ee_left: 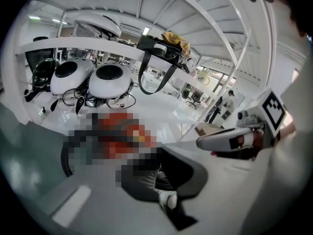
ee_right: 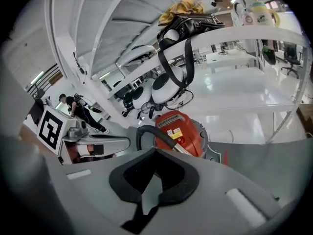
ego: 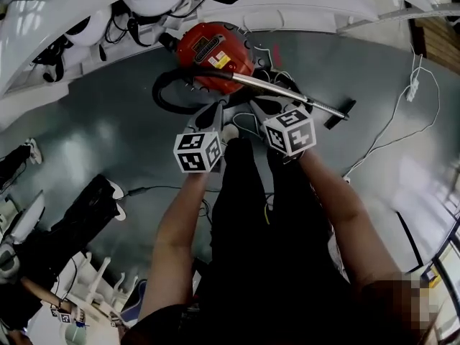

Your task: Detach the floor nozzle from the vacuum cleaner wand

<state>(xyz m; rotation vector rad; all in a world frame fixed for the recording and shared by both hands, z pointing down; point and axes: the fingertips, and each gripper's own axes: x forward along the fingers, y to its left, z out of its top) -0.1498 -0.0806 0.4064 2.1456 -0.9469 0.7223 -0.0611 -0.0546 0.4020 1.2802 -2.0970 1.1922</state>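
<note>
Red vacuum on the grey floor, nozzle attached to its wand

The flat black floor nozzle (ego: pixel 339 113) sits crosswise at the far end of the shiny metal wand (ego: pixel 280 90), which slants over the grey floor (ego: pixel 108 121) from the red canister (ego: pixel 214 54) (a black hose (ego: pixel 156 92) loops beside it). Nearer the person, the left gripper (ego: pixel 214 111) and right gripper (ego: pixel 260 108) each have their jaws pressed together with nothing between them.

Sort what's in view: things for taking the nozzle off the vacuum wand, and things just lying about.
For the job: red vacuum cleaner, black hose, metal wand, floor nozzle.

Lying about: white power strip, black bag, white pods.
</note>
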